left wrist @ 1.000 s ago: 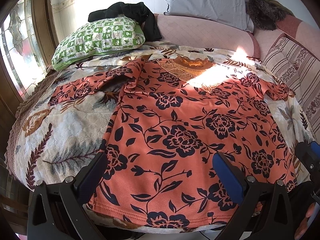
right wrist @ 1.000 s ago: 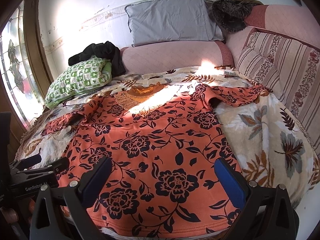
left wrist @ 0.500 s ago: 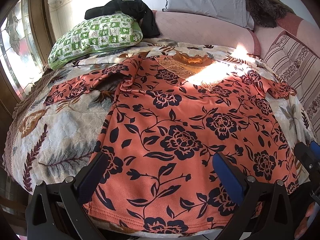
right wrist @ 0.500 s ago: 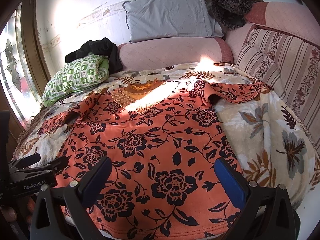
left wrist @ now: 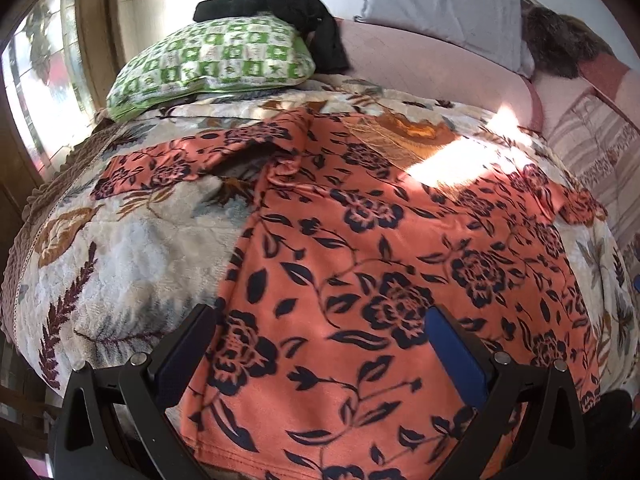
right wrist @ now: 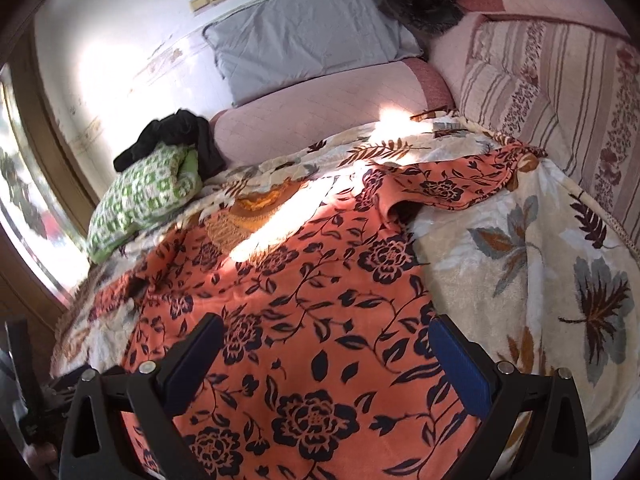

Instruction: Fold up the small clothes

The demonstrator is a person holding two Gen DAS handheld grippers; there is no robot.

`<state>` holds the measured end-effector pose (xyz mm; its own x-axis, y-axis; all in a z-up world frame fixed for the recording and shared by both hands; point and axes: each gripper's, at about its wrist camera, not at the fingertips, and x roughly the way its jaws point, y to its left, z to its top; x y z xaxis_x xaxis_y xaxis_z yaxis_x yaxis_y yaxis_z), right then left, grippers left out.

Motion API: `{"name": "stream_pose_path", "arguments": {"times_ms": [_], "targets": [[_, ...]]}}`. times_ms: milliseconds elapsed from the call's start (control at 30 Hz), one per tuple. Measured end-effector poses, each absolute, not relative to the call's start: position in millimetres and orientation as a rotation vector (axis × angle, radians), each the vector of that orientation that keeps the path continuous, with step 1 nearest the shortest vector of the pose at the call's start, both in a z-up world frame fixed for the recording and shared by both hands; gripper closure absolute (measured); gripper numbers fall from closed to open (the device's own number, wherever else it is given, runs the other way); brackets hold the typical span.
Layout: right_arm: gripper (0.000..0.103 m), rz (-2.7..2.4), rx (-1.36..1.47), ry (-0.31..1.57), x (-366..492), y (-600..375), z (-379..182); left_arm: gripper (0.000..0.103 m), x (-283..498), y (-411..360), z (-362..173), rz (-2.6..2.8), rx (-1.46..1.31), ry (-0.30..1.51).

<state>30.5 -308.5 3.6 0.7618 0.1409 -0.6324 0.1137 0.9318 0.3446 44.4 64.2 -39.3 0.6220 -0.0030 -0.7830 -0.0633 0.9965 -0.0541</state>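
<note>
An orange top with a dark flower print (left wrist: 380,264) (right wrist: 320,300) lies spread flat on the leaf-patterned blanket (left wrist: 120,248) (right wrist: 540,272), both short sleeves out to the sides. Its left sleeve (left wrist: 172,168) and right sleeve (right wrist: 452,188) rest on the blanket. My left gripper (left wrist: 320,344) hovers open over the lower left part of the top, its left finger at the top's side edge. Over the lower middle hangs my right gripper (right wrist: 326,348), open too. Neither holds any cloth. The hem lies near the bed's front edge.
A green checked pillow (left wrist: 216,60) (right wrist: 144,196) with a black garment (left wrist: 280,8) on it sits at the back left. A grey pillow (right wrist: 304,36) and pink bolster (right wrist: 320,116) line the headboard. Striped cushions (right wrist: 552,92) stand along the right side. A window is on the left.
Both grippers have moved forward and lower over the top, so the cloth fills more of each view. The right wrist view has tilted. The top itself has not moved.
</note>
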Motion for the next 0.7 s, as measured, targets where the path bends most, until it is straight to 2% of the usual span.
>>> {"name": "stream_pose_path", "arguments": {"times_ms": [133,300,400,533,700], "targets": [[0.0,-0.014,0.592,0.66,59.2,-396.3,-1.3,0.0,76.2,129.0,-47.6,0.182,-0.152,0.899],[0.001,-0.07,0.936,0.619,114.4,-512.7,-34.0,0.0,112.2,203.4,-72.1,0.398,-0.17,0.915],[0.007,-0.116,1.083,0.575,147.5,-566.6,-51.3,0.0,124.1,234.9,-89.8,0.473,-0.206,0.943],[0.008,-0.236,1.088,0.524,186.3,-624.4,-55.6,0.0,128.2,251.5,-114.0,0.51,-0.228,0.996],[0.008,-0.333,1.046,0.559,228.8,-668.4,-68.7,0.0,124.1,253.6,-118.8,0.51,-0.266,0.967]]}}
